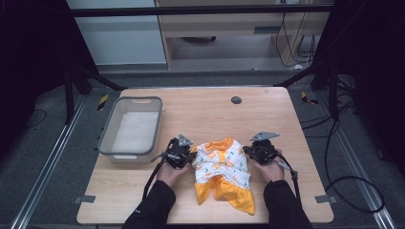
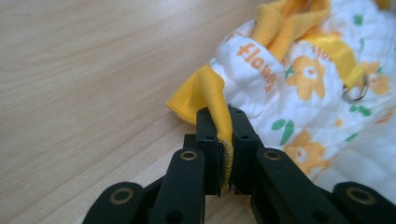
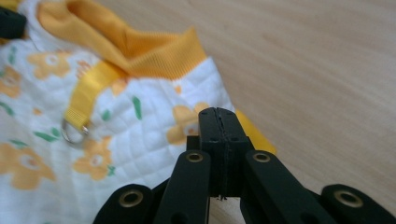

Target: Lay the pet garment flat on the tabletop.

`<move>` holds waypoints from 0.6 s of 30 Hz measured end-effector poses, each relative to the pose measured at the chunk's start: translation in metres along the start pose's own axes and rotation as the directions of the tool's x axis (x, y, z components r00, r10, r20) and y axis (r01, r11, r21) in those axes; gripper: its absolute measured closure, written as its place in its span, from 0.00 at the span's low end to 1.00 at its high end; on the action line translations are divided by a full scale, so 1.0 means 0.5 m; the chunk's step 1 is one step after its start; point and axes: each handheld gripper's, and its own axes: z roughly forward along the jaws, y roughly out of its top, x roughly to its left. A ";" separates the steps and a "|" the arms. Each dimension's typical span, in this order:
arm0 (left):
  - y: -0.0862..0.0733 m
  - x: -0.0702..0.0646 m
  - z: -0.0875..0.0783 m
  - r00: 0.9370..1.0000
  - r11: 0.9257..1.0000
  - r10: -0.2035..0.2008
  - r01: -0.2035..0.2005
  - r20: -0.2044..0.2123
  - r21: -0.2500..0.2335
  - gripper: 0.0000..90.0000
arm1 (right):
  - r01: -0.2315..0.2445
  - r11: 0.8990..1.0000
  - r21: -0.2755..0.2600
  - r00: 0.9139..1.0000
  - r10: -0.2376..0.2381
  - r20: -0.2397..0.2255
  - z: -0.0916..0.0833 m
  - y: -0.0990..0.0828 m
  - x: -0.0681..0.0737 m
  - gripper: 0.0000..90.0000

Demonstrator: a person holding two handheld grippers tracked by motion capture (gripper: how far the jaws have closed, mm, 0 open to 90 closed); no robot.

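Black-sleeved forearms come in at the bottom of the high view, each hand holding a gripper against one side of a small garment [image 1: 222, 167] that lies on the wooden table [image 1: 205, 109], near its front edge and between the two hands. Its body is white quilted fabric printed with orange flowers, green leaves and orange lettering, with ribbed orange trim at the neck and an orange skirt-like hem spreading toward the person. An orange strap sewn on it carries a metal ring [image 2: 355, 92].

On the left gripper [image 2: 223, 140], the fingers are clamped on a fold of the orange edge. On the right gripper [image 3: 219, 140], they are pressed together at the garment's side; whether cloth lies between them I cannot tell.

A grey basket [image 1: 111, 131] stands at the table's left edge.
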 end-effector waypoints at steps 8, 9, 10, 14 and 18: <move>0.004 -0.001 -0.001 1.000 1.000 0.012 -0.012 -0.010 0.021 0.94 | -0.015 0.999 -0.042 1.000 0.016 0.025 -0.006 0.000 -0.009 0.81; 0.002 0.000 0.003 1.000 1.000 0.011 -0.010 -0.010 0.021 0.94 | -0.016 0.999 -0.036 0.999 0.017 0.032 0.004 -0.001 -0.009 0.76; 0.002 0.000 0.006 1.000 1.000 0.003 -0.003 -0.007 0.022 0.94 | -0.004 1.000 -0.023 0.999 0.005 0.041 0.015 -0.002 -0.007 0.74; -0.001 0.002 0.012 1.000 1.000 -0.002 0.002 -0.005 0.017 0.94 | -0.004 1.000 0.002 0.999 0.004 0.051 0.043 0.000 -0.006 0.61; -0.004 0.004 0.015 1.000 1.000 -0.006 0.006 -0.004 0.020 0.94 | -0.028 0.999 0.024 0.998 0.026 0.049 0.055 -0.003 -0.013 0.64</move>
